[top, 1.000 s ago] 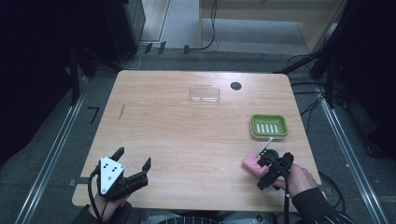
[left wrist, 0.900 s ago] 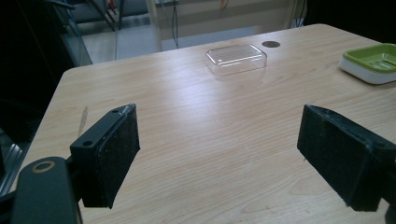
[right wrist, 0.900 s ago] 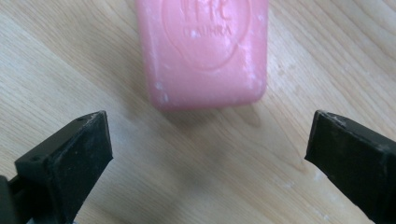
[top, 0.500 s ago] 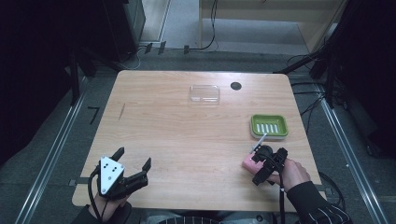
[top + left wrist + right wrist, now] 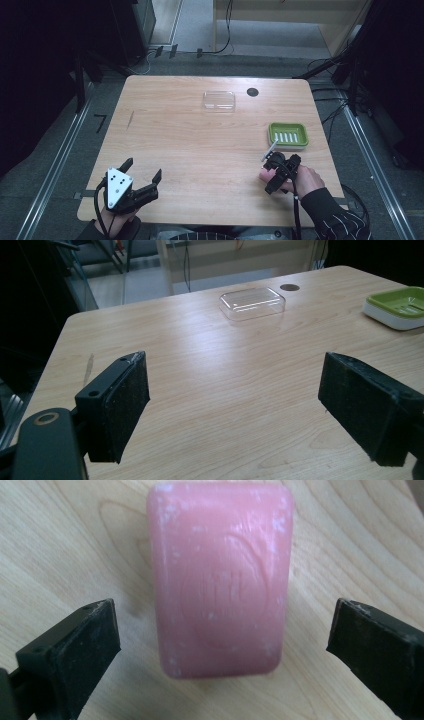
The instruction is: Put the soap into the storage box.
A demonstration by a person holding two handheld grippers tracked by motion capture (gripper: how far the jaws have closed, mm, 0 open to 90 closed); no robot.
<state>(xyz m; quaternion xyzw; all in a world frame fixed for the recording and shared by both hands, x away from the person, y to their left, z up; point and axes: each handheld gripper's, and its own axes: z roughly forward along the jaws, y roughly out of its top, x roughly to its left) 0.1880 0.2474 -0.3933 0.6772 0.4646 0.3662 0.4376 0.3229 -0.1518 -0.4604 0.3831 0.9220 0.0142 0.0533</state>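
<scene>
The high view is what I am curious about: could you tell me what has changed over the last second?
The right gripper has shifted slightly left and toward the person over the pink soap, its jaws open on either side of the bar without touching it. Nothing was taken hold of or let go. The left gripper, the clear lid, the green soap dish and the soap kept their places.

At lower left of the high view, the left gripper (image 5: 142,176) is black, topped by a grey three-cornered plate with dark dots; at lower right, the right gripper (image 5: 272,170) is black with a trailing black cable; a dark sleeve (image 5: 332,215) with thin pale stripes; fingers (image 5: 117,402) are flat, black, rough-faced pads, one showing a small screw hole.
</scene>
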